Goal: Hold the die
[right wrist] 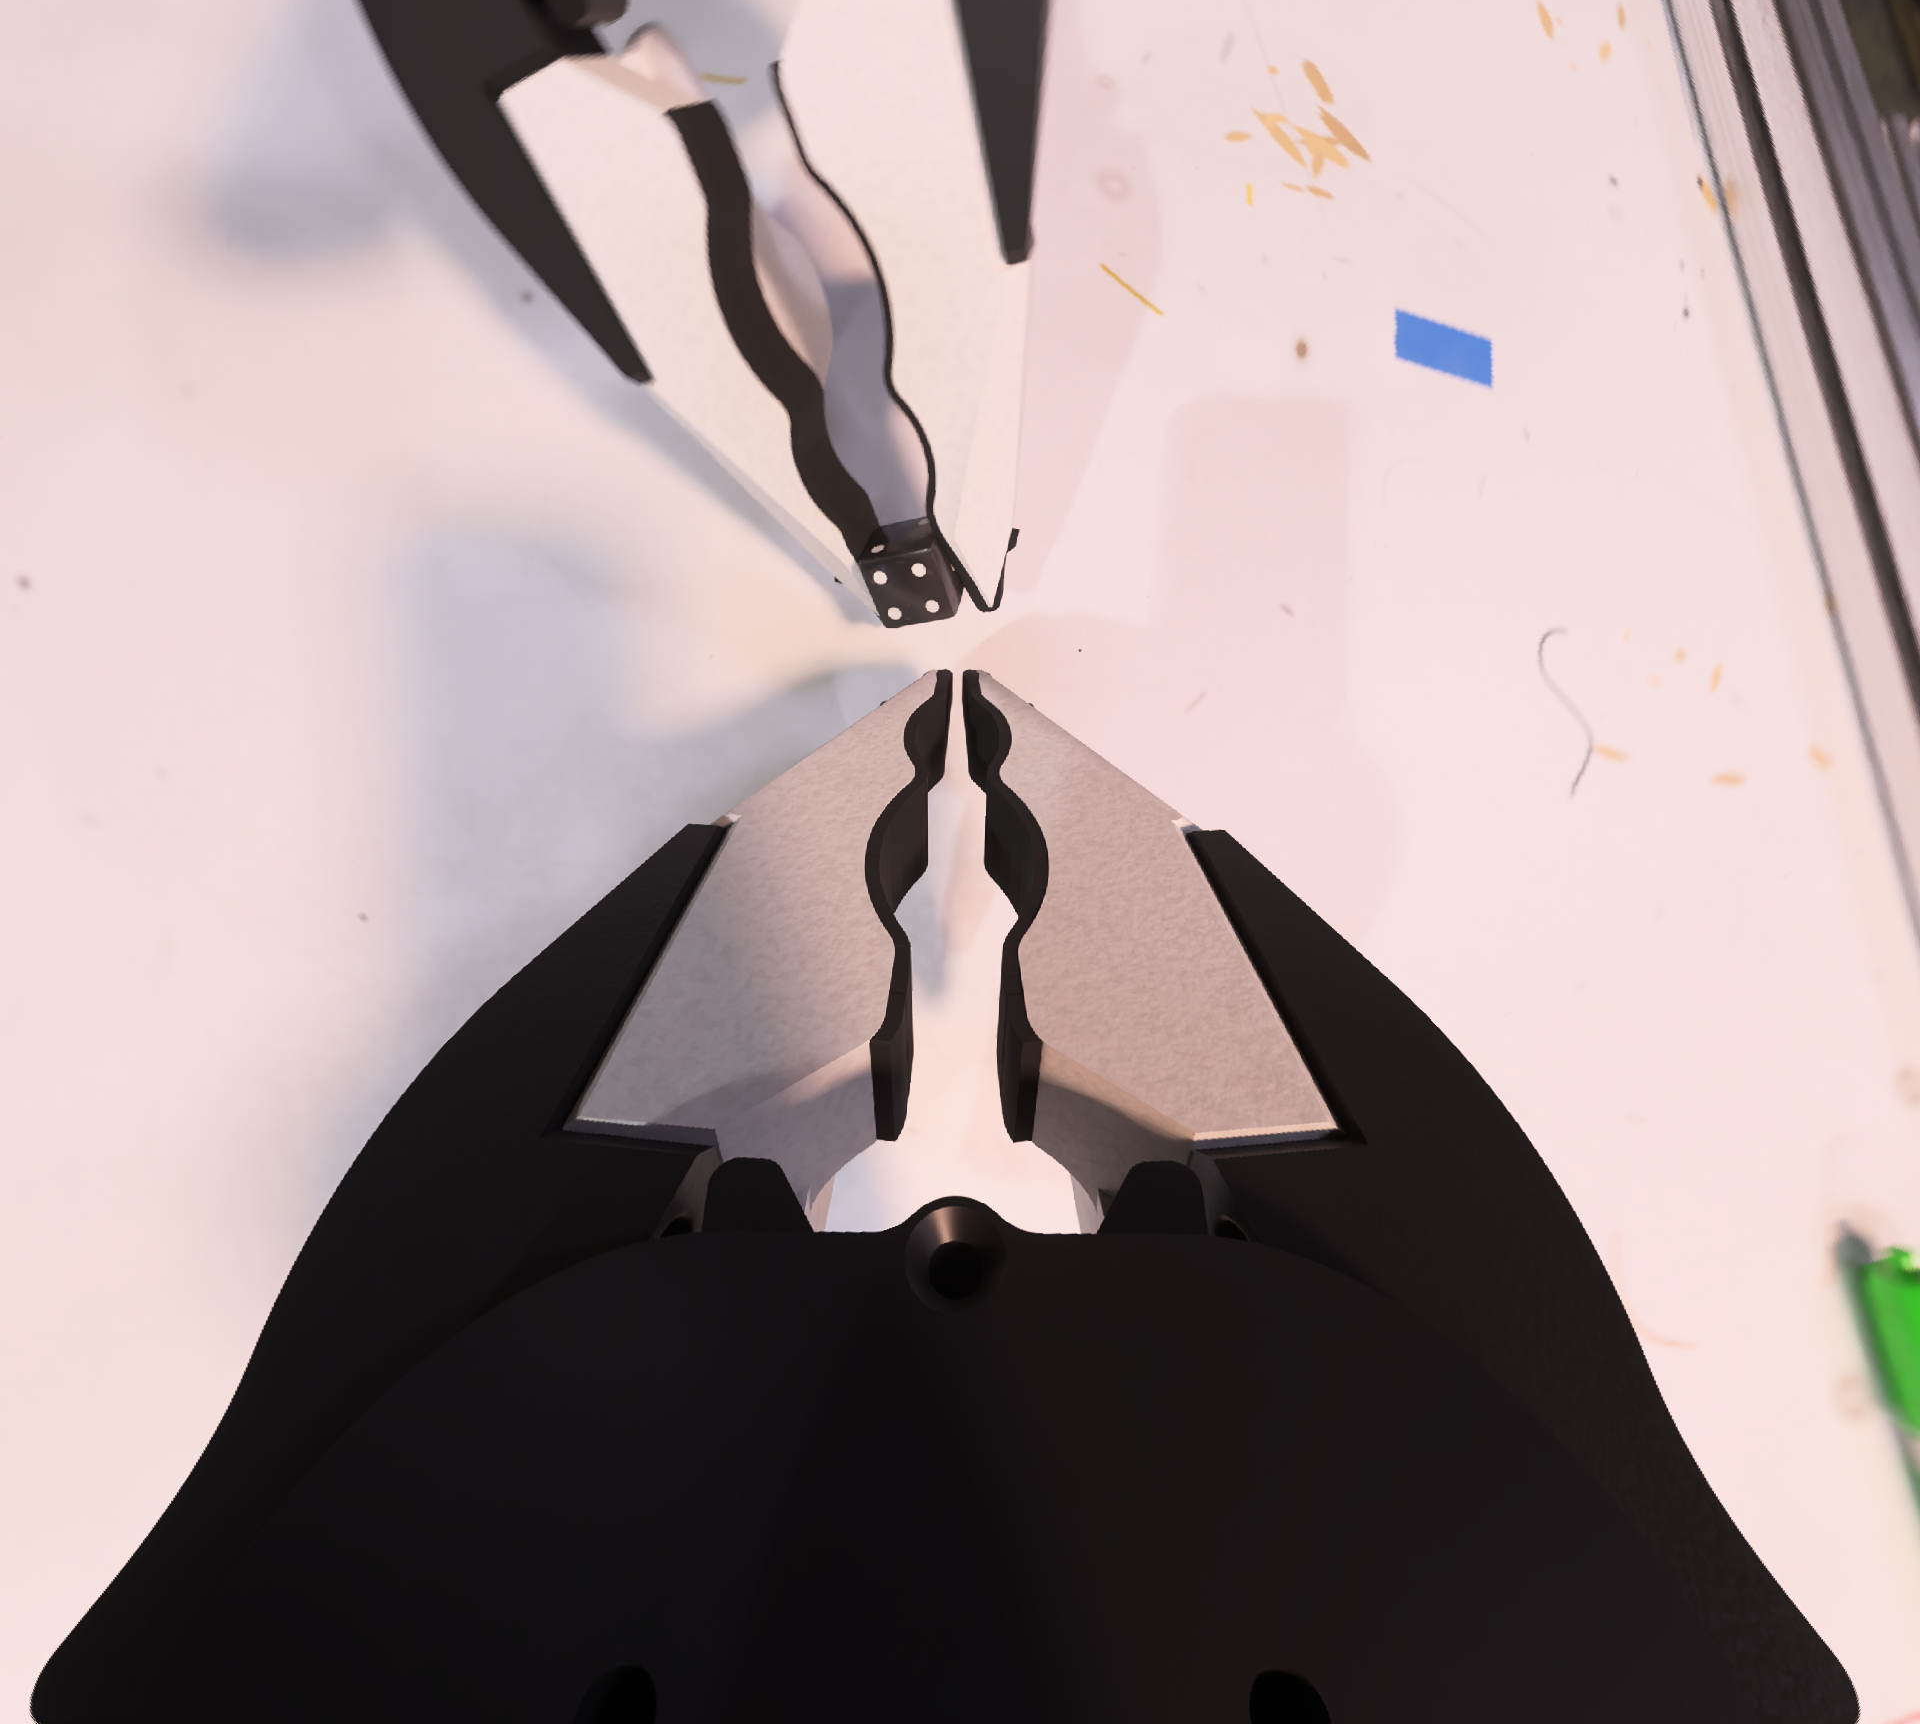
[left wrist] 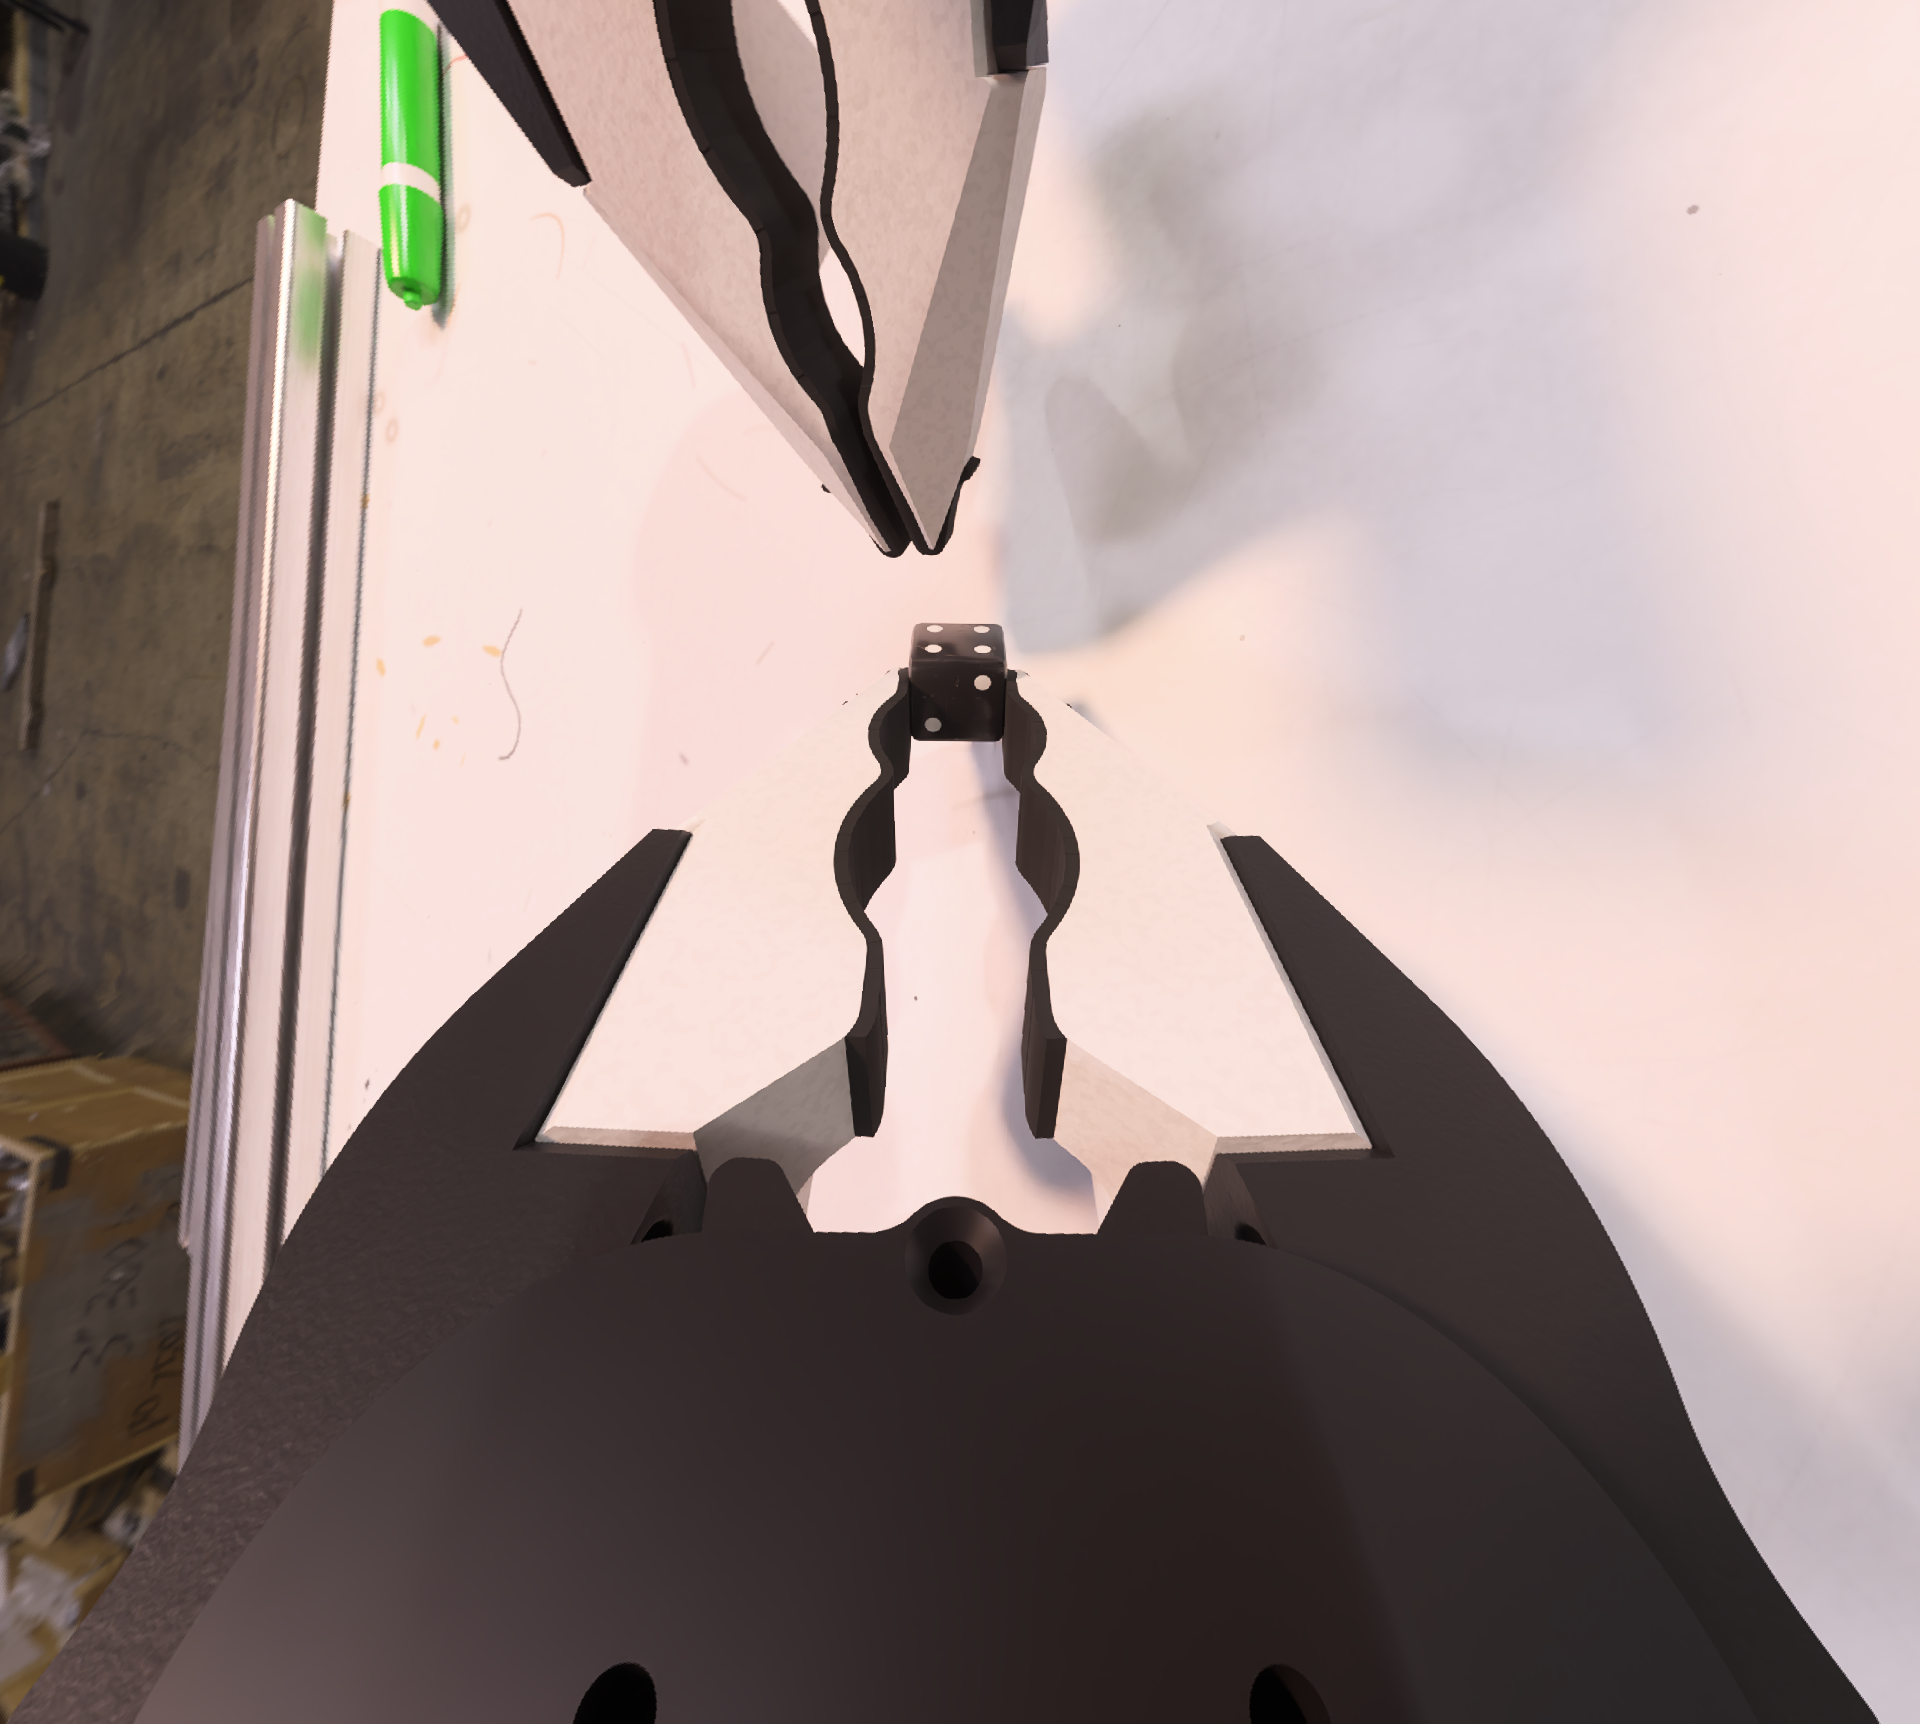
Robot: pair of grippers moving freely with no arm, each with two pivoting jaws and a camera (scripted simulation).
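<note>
left wrist view, fingers: left gripper (left wrist: 956, 687) is pinching the black die (left wrist: 957, 682) between its fingertips, narrow gap set by the die's width
left wrist view, die: sitting at the very tips, four-pip face showing on top, two-pip face turned toward the camera; whether it is touching the white table (left wrist: 1455, 739) I cannot tell
left wrist view, other gripper: right gripper (left wrist: 914, 544) is pointing in from the top edge, tips nearly together, just beyond the die and not touching it; its body is being cut off by the frame
left wrist view, extras: green marker (left wrist: 412, 157) is lying near the table's left edge, beside an aluminium rail (left wrist: 301, 635); blurred clutter and boxes past the edge are hard to make out
right wrist view, fingers: right gripper (right wrist: 957, 675) is showing only a thin slit between its tips, gripping nothing
right wrist view, die: die (right wrist: 906, 585) is being held at the left gripper's (right wrist: 925, 578) tips, just ahead of the right tips, clear gap between; four-pip face toward the camera
right wrist view, only here: blue rectangle (right wrist: 1443, 347) on the table (right wrist: 312, 739), yellowish flecks, left gripper's body
right wrist view, cut off: marker (right wrist: 1886, 1331) is a blurred green sliver at the right edge; rail (right wrist: 1787, 324) is running off frame
</note>
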